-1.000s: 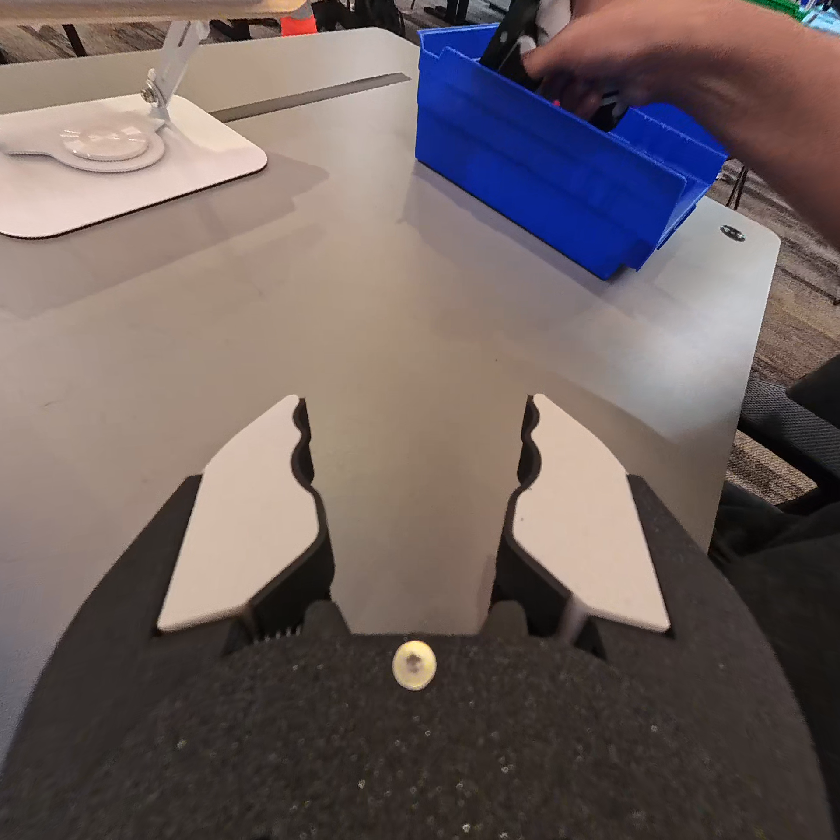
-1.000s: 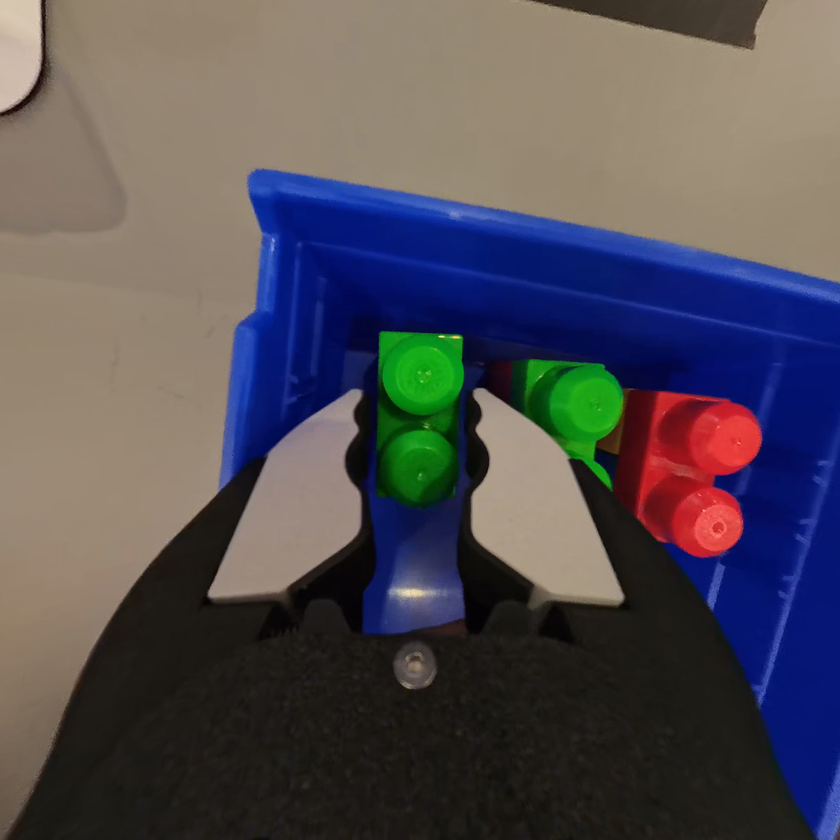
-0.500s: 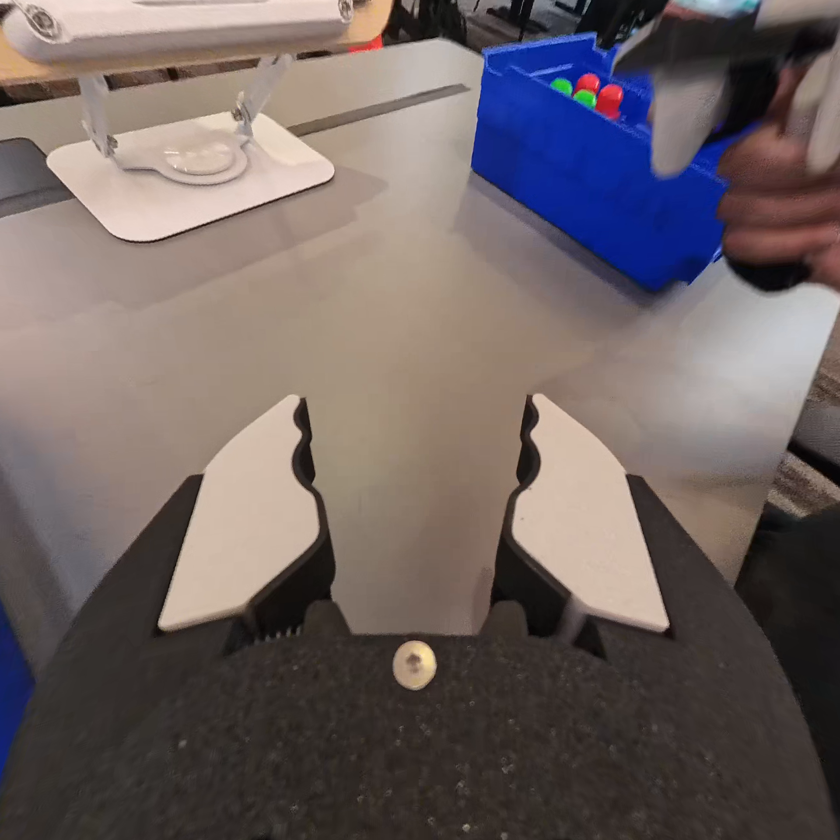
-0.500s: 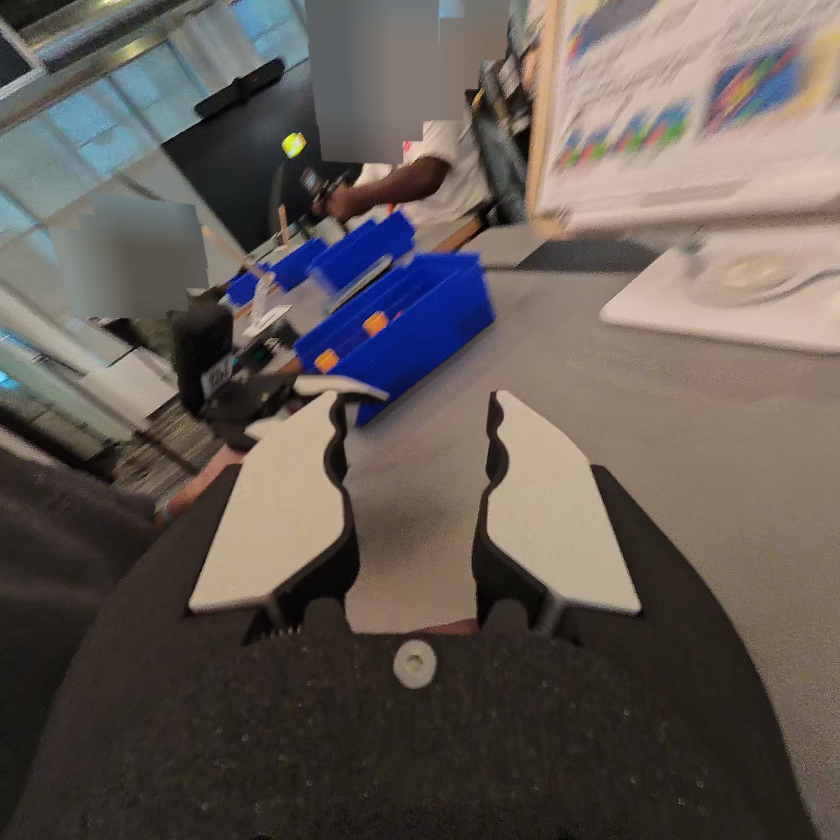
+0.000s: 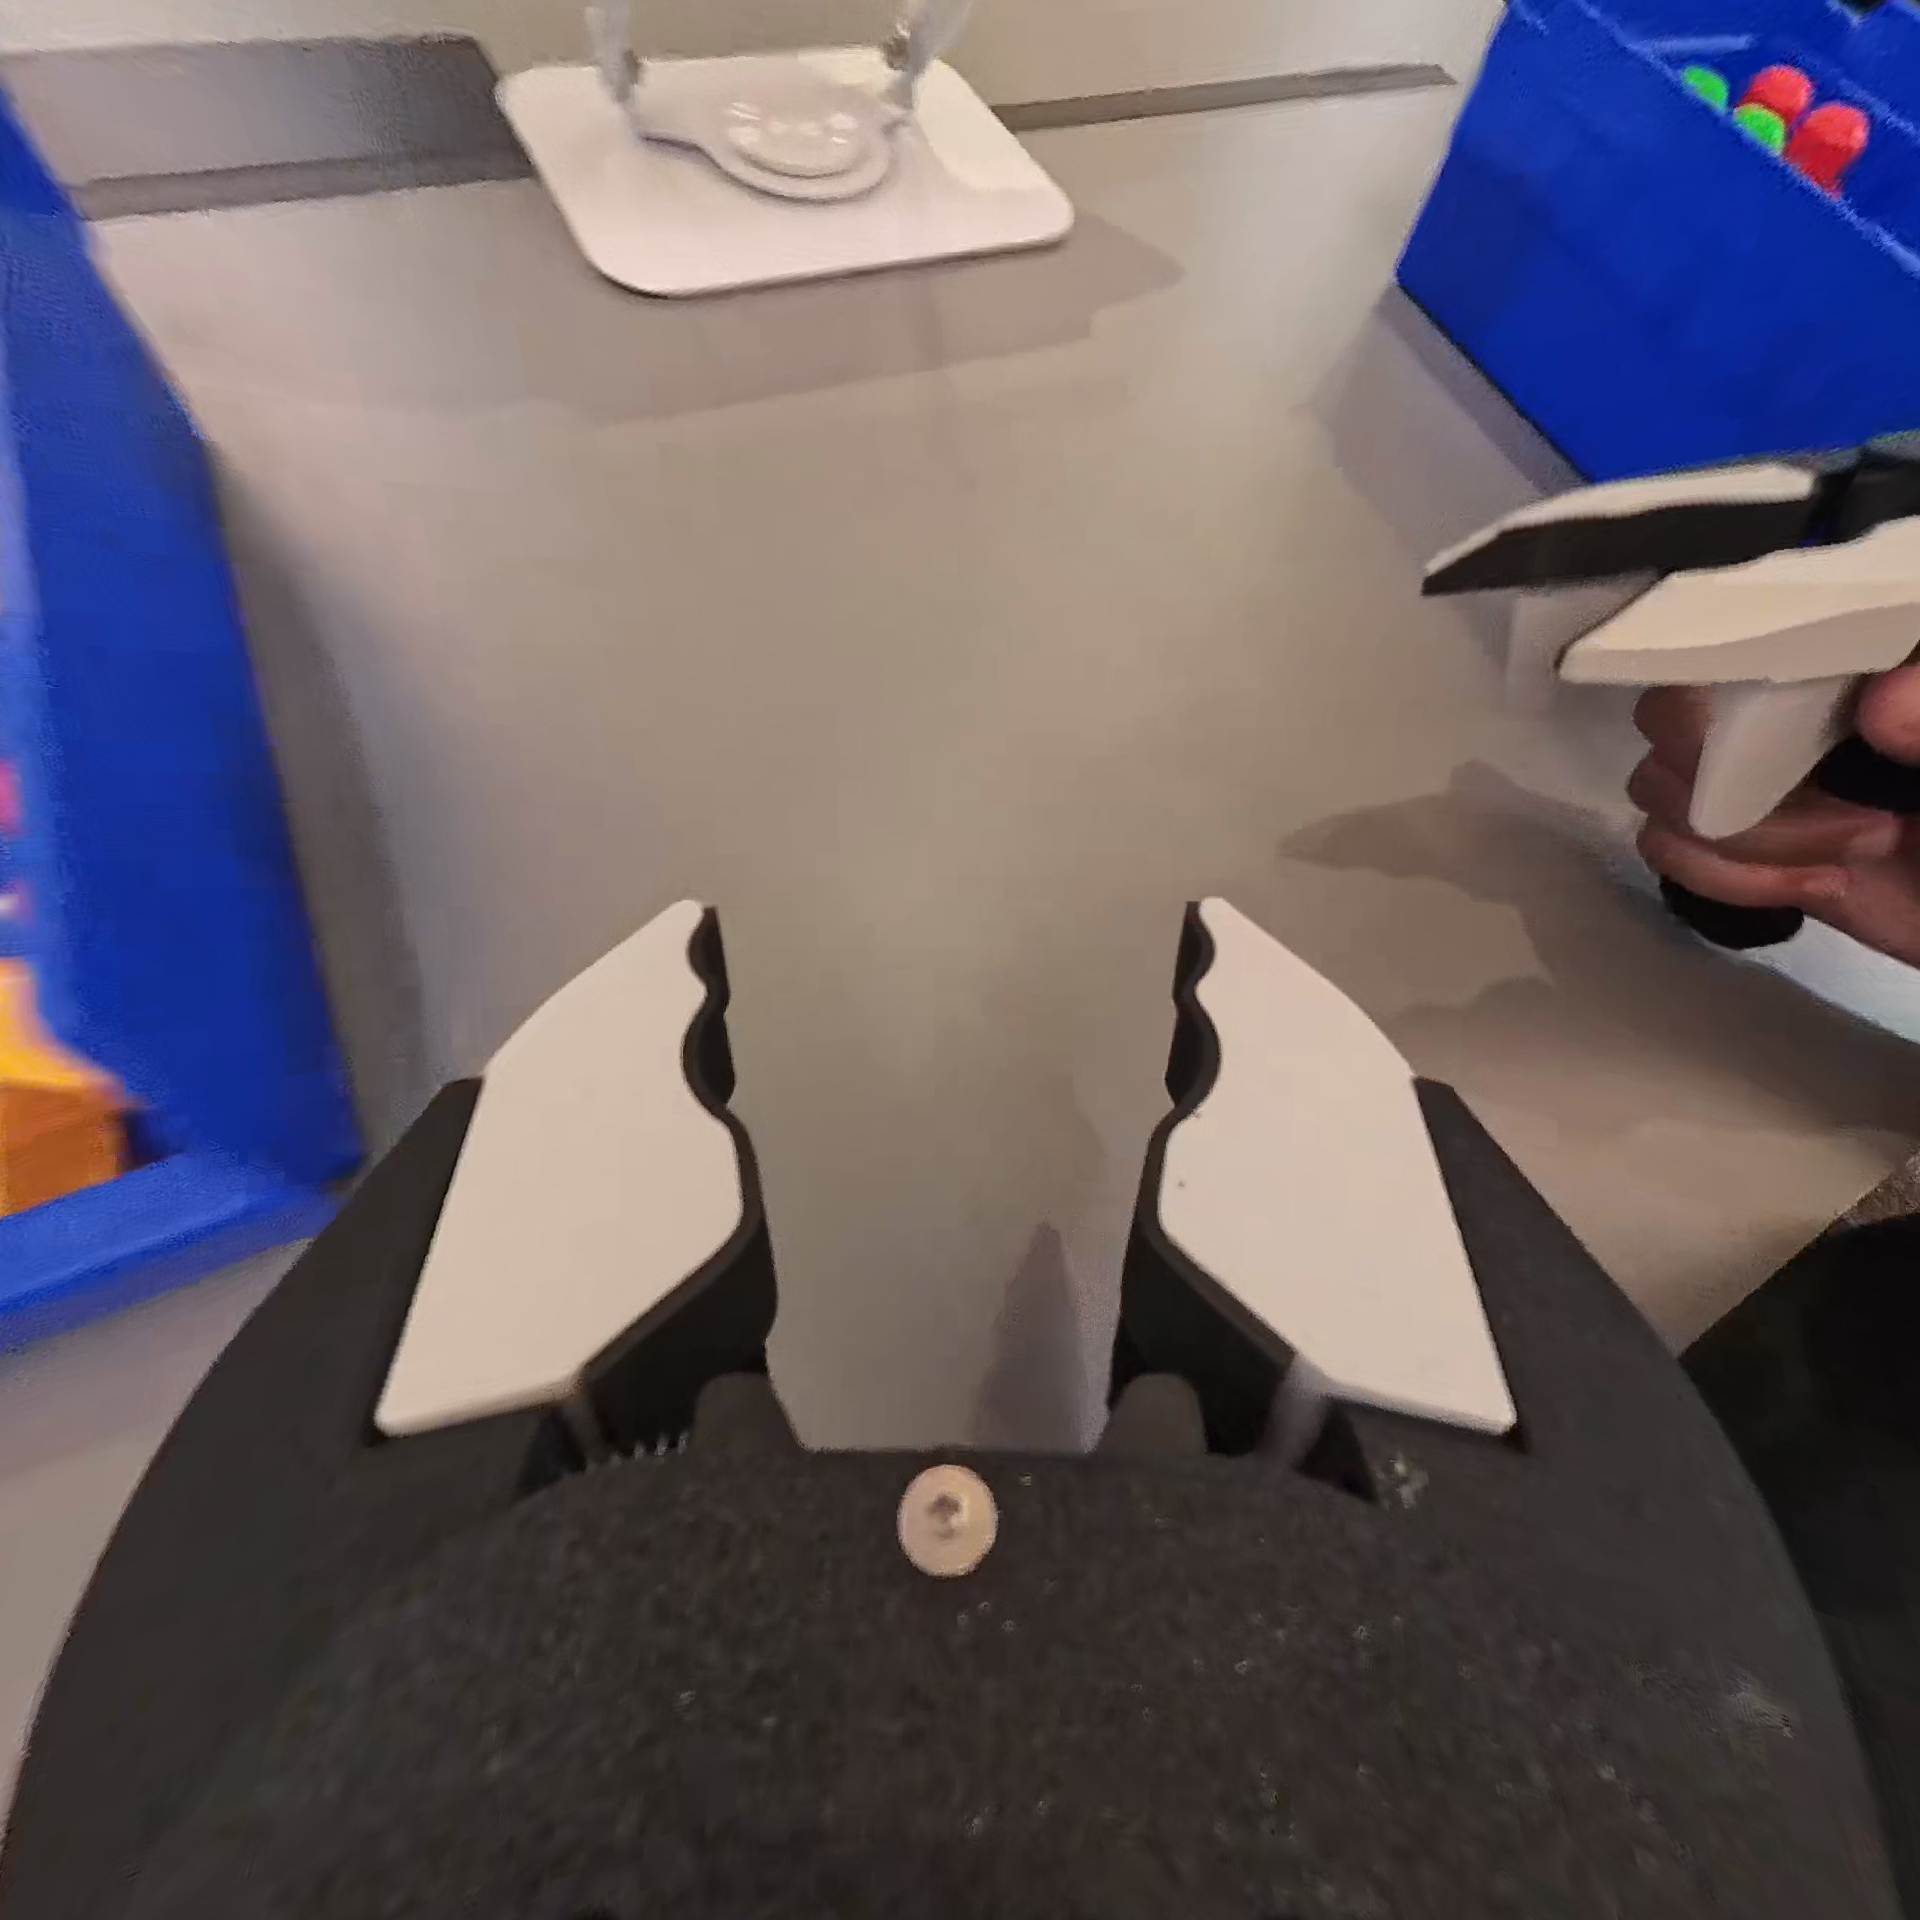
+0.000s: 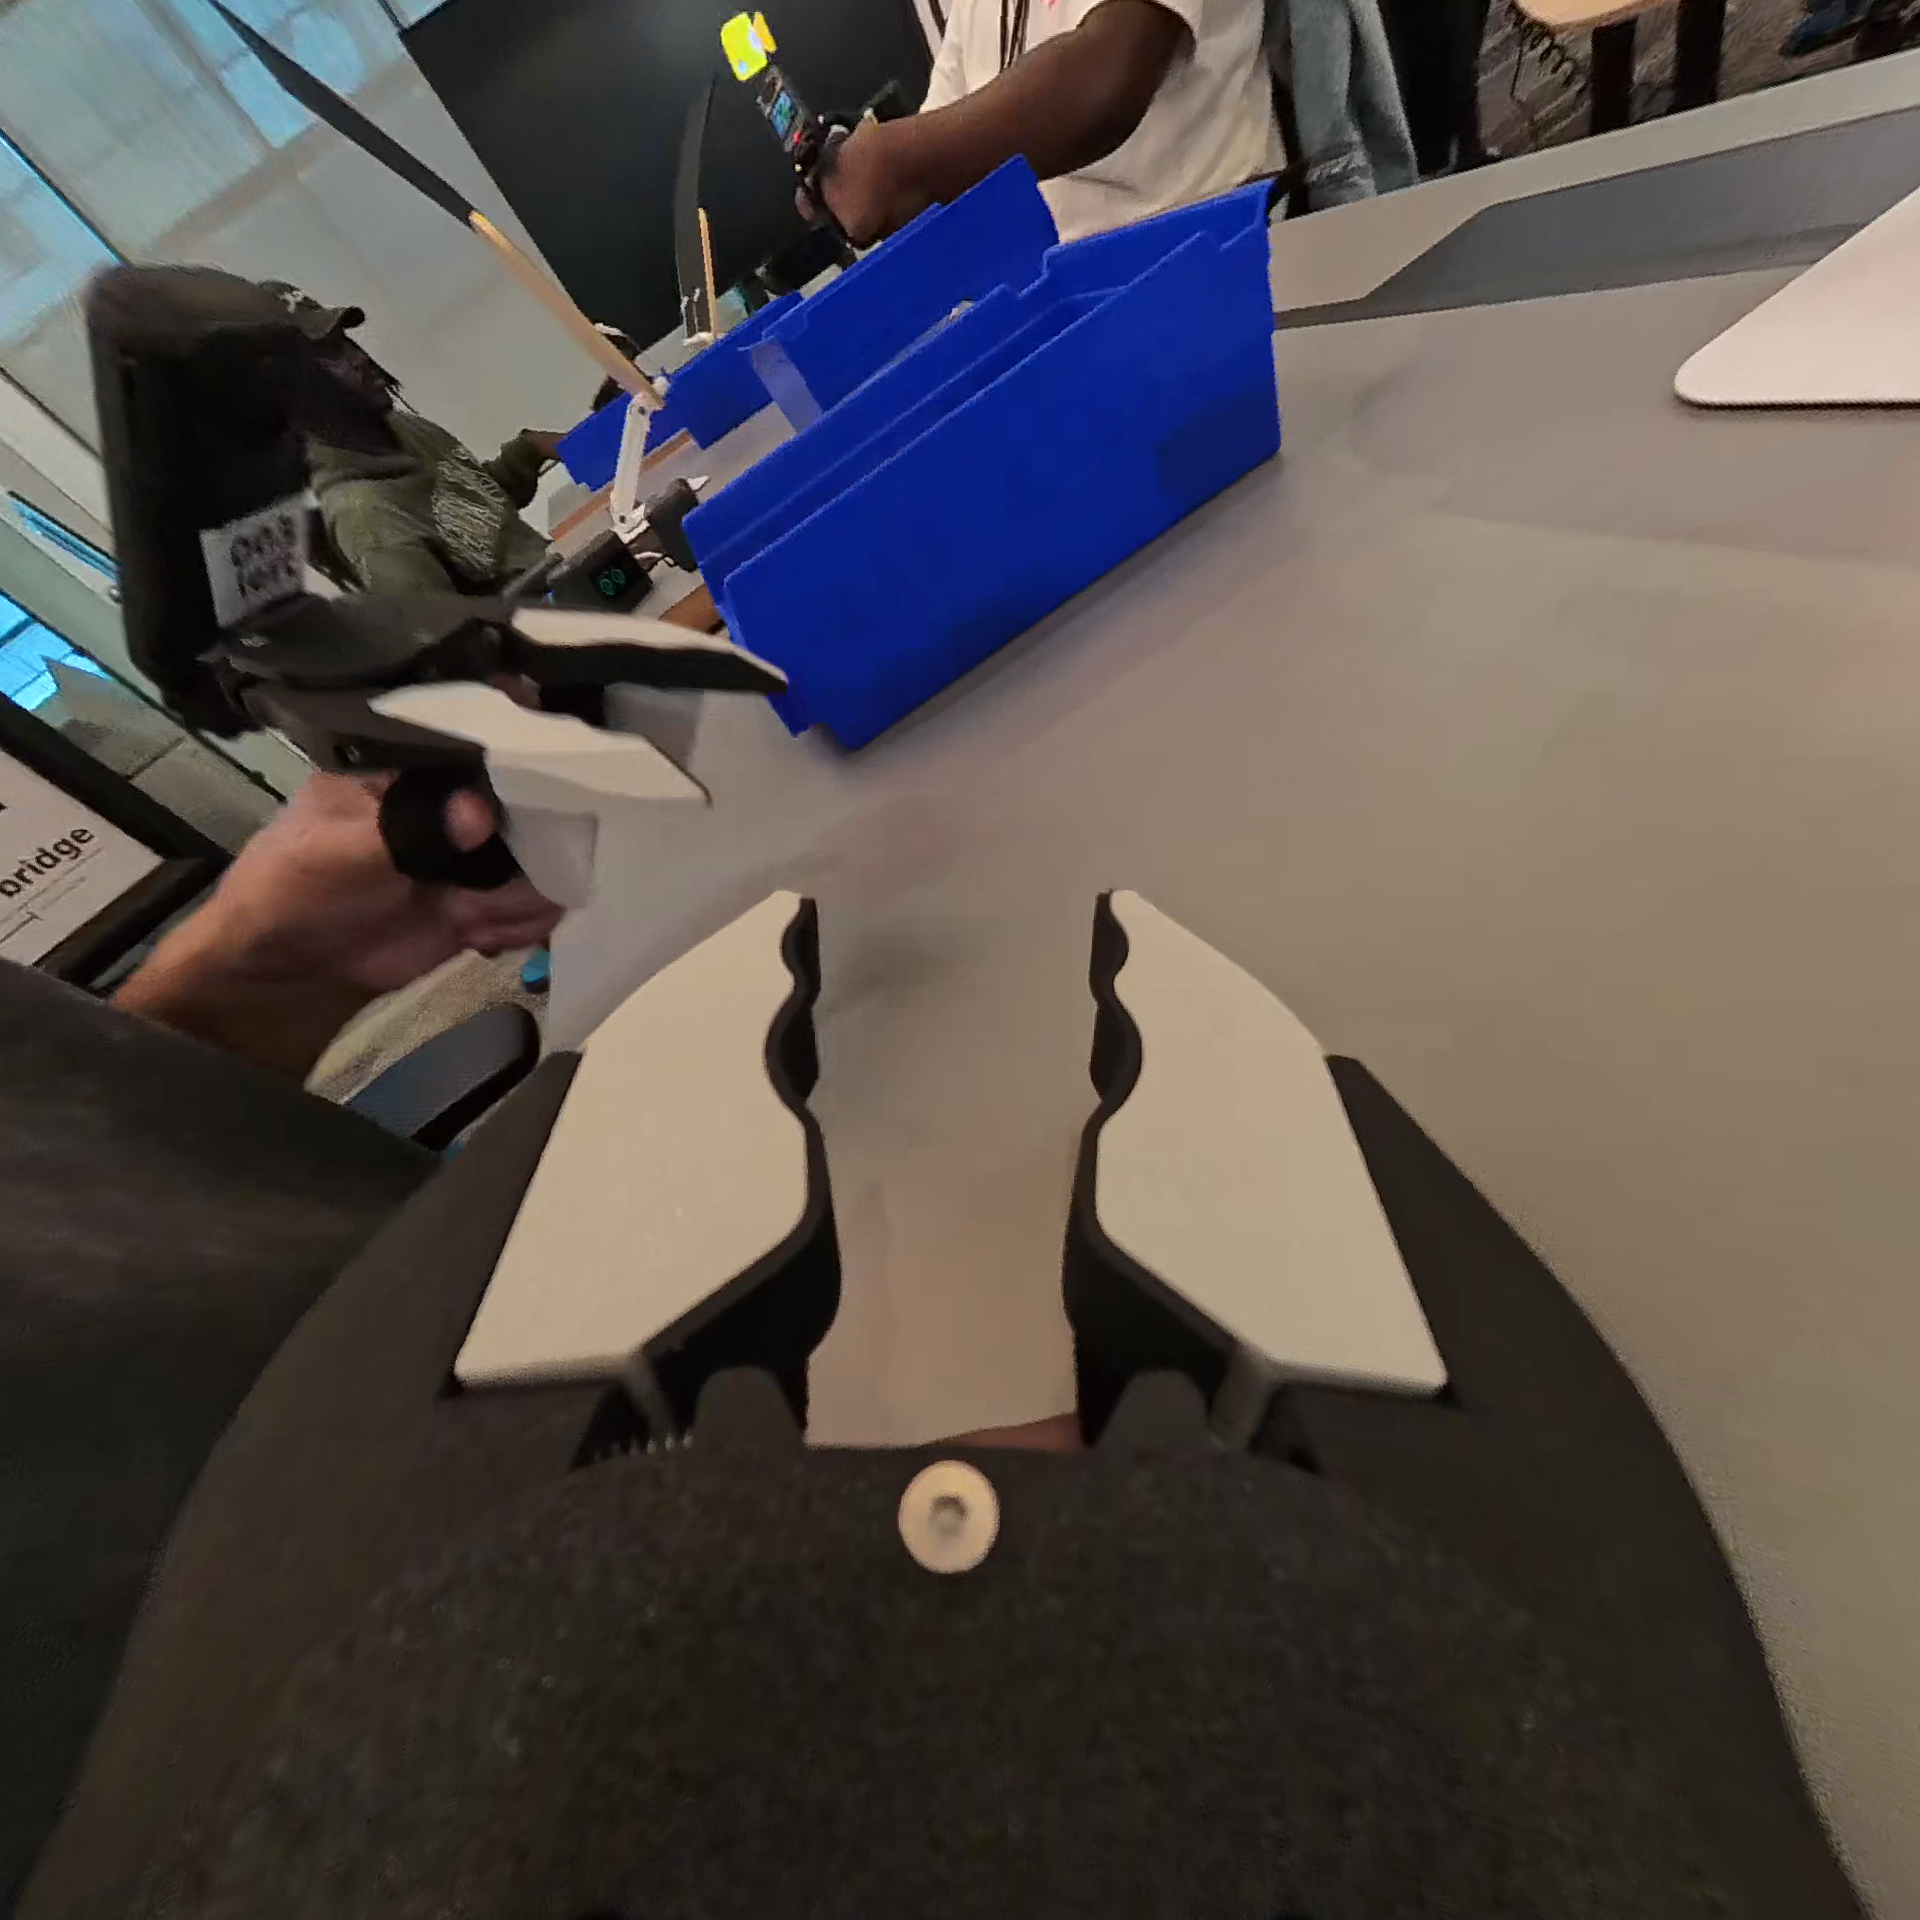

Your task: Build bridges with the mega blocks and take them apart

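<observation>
The grey surface point(image 5: 935, 582) fills both views, bare between the two tools. A blue bin point(image 5: 1662, 270) stands at its far right edge in the left wrist view, with green and red mega blocks point(image 5: 1782, 109) lying inside; a second blue bin point(image 6: 997, 520) sits at the left side, orange blocks point(image 5: 52, 1122) blurred within it. A white stand base point(image 5: 790, 177) rests at the far middle. The left gripper point(image 5: 951, 925) hovers low over the surface, level and pointing forward, fingers point(image 5: 603, 1164) wide apart and holding nothing. The right gripper point(image 6: 951, 914) points across toward the left one, tilted slightly, its fingers point(image 6: 1236, 1164) apart and empty, a hand point(image 5: 1787, 852) wrapped around its handle. A small white coded label point(image 6: 255, 561) is stuck on the left tool's body; a framed sign point(image 6: 62, 883) with print stands beyond the surface edge
</observation>
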A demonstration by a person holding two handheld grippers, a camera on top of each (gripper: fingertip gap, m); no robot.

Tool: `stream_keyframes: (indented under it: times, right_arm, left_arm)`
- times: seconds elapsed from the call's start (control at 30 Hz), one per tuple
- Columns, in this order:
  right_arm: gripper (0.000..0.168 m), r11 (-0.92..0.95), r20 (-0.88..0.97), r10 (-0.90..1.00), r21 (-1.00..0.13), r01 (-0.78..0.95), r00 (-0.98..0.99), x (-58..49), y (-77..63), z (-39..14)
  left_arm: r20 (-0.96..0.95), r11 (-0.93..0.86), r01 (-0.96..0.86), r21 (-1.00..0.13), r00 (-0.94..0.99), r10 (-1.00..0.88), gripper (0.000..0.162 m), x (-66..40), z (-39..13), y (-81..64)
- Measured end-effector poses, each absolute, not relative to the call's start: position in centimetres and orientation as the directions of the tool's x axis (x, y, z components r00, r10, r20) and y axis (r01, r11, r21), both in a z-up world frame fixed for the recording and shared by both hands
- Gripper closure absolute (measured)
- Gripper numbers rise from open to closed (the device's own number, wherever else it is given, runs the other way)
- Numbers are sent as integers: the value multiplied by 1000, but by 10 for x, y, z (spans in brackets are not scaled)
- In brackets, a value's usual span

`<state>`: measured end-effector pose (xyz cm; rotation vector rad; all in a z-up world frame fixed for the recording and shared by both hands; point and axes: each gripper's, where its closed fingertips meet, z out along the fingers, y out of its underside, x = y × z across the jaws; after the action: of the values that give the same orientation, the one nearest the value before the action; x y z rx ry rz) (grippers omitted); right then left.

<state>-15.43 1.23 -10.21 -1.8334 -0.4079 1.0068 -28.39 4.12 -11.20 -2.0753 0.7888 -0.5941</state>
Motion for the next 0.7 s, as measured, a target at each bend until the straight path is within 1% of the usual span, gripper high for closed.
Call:
stream_keyframes:
  times: [0.17, 0.27, 0.37, 0.47, 0.5, 0.57, 0.63, 0.67, 0.7]
  right_arm:
    - [119, -469, -396, 647, -880, -69, 652, -146, 15, -111]
    - [121, -454, -377, 643, -889, -65, 667, -140, 16, -109]
    - [123, -462, -407, 639, -881, -98, 652, -139, 16, -105]
    - [123, -465, -412, 633, -879, -104, 656, -137, 17, -104]
    - [123, -462, -404, 629, -881, -99, 664, -136, 17, -104]
    - [124, -457, -391, 624, -885, -90, 677, -134, 16, -104]
    - [124, -450, -381, 619, -889, -88, 687, -132, 17, -102]
    - [124, -448, -379, 617, -890, -88, 689, -131, 17, -102]
    - [124, -450, -380, 616, -889, -88, 690, -130, 17, -102]
  left_arm:
    - [84, -435, -273, -858, 761, -644, 83, -340, -61, 78]
    - [9, -458, -345, -819, 791, -612, 87, -374, -52, 128]
    - [-76, -528, -446, -723, 810, -581, 88, -395, -73, 196]
    - [-141, -565, -520, -641, 803, -579, 97, -395, -104, 256]
    - [-142, -569, -538, -622, 792, -594, 101, -391, -115, 269]
    - [-171, -598, -577, -556, 784, -597, 97, -393, -139, 292]
    - [-180, -624, -585, -518, 788, -589, 97, -396, -155, 307]
    - [-164, -639, -579, -506, 792, -588, 99, -395, -161, 311]
    - [-145, -656, -573, -492, 797, -587, 106, -395, -166, 313]
